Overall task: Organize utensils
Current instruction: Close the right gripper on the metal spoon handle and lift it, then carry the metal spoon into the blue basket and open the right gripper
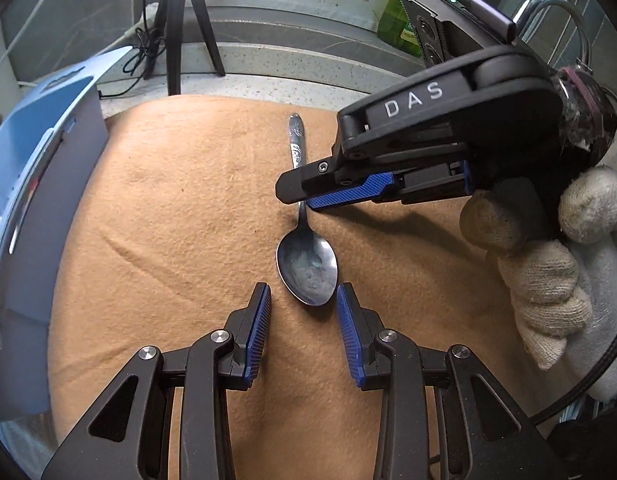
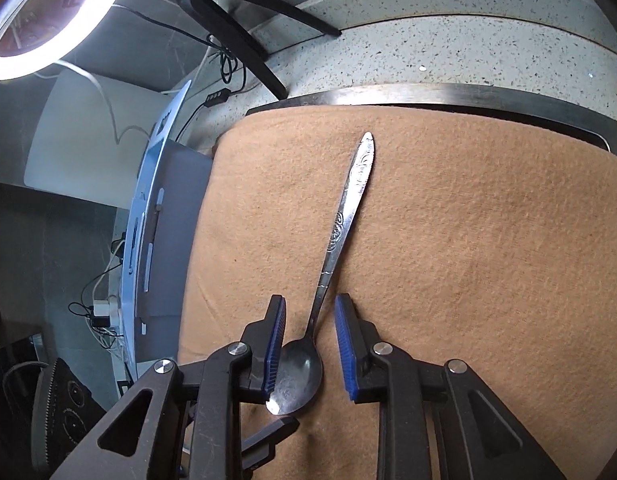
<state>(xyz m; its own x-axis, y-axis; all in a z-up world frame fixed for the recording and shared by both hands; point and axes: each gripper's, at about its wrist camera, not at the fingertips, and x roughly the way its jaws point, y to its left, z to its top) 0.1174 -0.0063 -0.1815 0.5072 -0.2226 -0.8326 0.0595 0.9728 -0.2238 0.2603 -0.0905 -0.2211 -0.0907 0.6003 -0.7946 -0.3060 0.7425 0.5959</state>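
Note:
A steel spoon [image 1: 306, 270] lies on the tan cloth [image 1: 180, 216], bowl toward me, patterned handle pointing away. My left gripper [image 1: 303, 294] is open, its blue pads just short of the bowl's tip, one on each side. My right gripper [image 1: 298, 196] comes in from the right, held by a gloved hand, and sits low over the spoon's neck. In the right wrist view the right gripper [image 2: 309, 308] is open with the spoon's neck [image 2: 314, 320] between its pads, not touching either one. The spoon's handle [image 2: 350, 200] runs up and to the right.
A light-blue plastic rack [image 1: 32, 184] stands at the cloth's left edge; it also shows in the right wrist view [image 2: 148, 240]. A black tripod [image 1: 180, 20], a green bottle [image 1: 408, 4] and a chrome tap [image 1: 556, 12] stand behind on the speckled counter [image 2: 428, 52]. A ring light [image 2: 48, 20] glares.

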